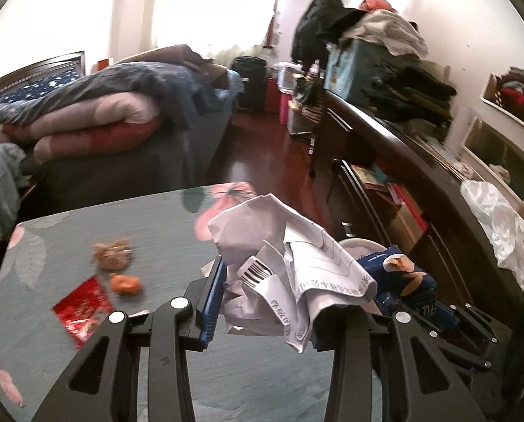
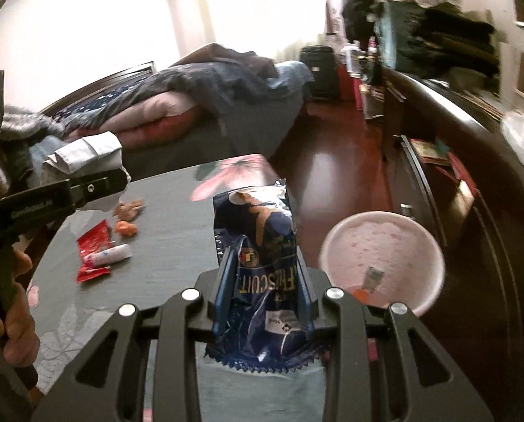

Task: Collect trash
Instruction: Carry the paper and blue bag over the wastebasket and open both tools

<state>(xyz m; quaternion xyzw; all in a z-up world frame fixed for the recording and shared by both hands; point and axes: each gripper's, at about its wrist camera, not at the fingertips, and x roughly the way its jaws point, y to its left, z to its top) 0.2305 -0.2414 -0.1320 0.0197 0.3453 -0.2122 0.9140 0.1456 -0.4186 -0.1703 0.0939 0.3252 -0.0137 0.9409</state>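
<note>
Now the left gripper squeezes a crumpled white paper w/ a barcode, held up over the table. Right gripper pinches a blue biscuit bag, up off the table, just beside the pink bin. Red wrapper, small white tube & orange bits lie on the table, well apart from both.
</note>
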